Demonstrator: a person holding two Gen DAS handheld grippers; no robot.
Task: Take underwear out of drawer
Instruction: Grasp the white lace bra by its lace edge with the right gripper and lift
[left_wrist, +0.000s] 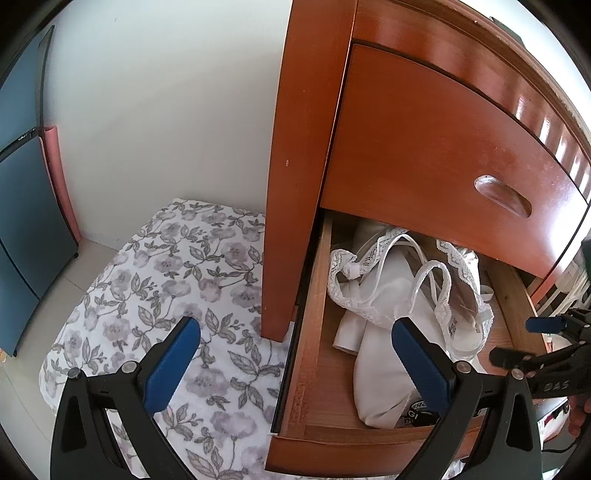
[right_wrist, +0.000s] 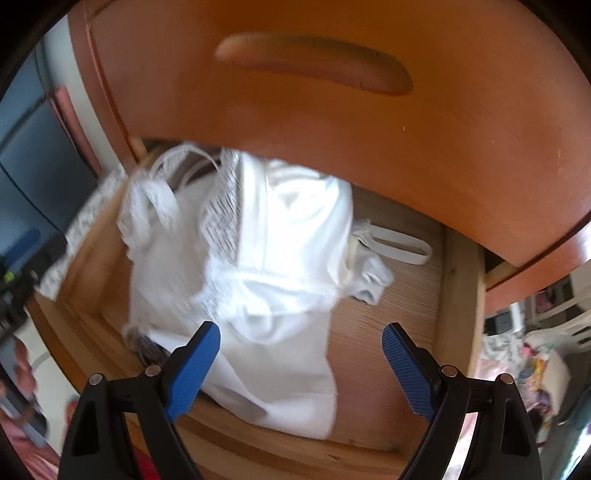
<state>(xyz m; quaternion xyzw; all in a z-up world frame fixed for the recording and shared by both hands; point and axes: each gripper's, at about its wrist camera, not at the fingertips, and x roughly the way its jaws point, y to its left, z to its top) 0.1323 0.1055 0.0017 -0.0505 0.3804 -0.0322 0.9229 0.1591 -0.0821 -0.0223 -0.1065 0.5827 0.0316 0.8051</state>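
Observation:
A pile of white lace-trimmed underwear (left_wrist: 388, 295) lies in the pulled-out wooden drawer (left_wrist: 312, 332). My left gripper (left_wrist: 295, 328) is open and hovers over the drawer's left wall, one finger above the bed and the other above the cloth. In the right wrist view the underwear (right_wrist: 258, 240) fills the middle of the drawer (right_wrist: 391, 295). My right gripper (right_wrist: 301, 330) points steeply down at it, open, with the pile's near end lying below and between the blue pads (right_wrist: 192, 369), which do not press on it. The right gripper (left_wrist: 511, 339) also shows at the drawer's right side.
A shut drawer with a recessed handle (left_wrist: 502, 194) overhangs the back of the open one, leaving a low gap. Left of the dresser lies a bed with a floral sheet (left_wrist: 166, 277), then a blue cabinet (left_wrist: 22, 184). Clutter (right_wrist: 535, 362) sits to the right.

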